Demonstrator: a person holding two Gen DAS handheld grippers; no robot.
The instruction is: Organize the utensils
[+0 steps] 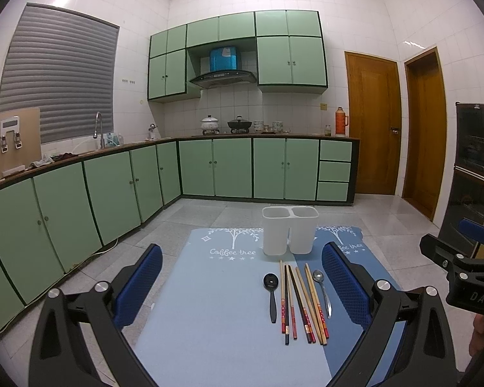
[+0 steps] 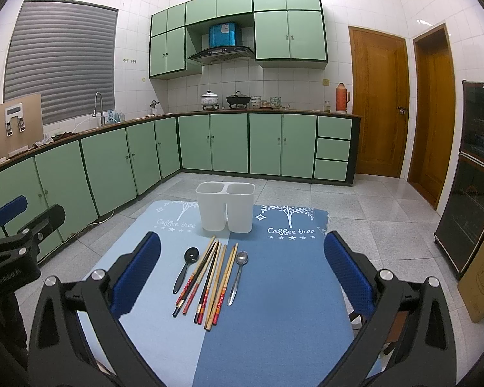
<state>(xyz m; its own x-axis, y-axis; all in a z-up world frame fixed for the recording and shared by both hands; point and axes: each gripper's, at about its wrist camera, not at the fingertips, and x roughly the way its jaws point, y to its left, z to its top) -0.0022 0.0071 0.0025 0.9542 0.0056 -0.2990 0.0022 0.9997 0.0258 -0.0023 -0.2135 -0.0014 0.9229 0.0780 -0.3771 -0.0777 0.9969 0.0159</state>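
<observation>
Both the left gripper (image 1: 242, 285) and the right gripper (image 2: 242, 272) are hovering wide apart and empty over the mat (image 2: 274, 306), where chopsticks (image 2: 206, 282) and two spoons are lying sorted before the empty holder (image 2: 225, 208), ready for picking.

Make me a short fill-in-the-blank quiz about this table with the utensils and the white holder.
The white holder has ___ compartments, both empty.
The chopsticks lie between a black spoon and a ___ spoon.
Both grippers, left and right, have their jaws ___.
The mat reads "Coffee ___".

Missing words: two; metal; open; tree
</observation>
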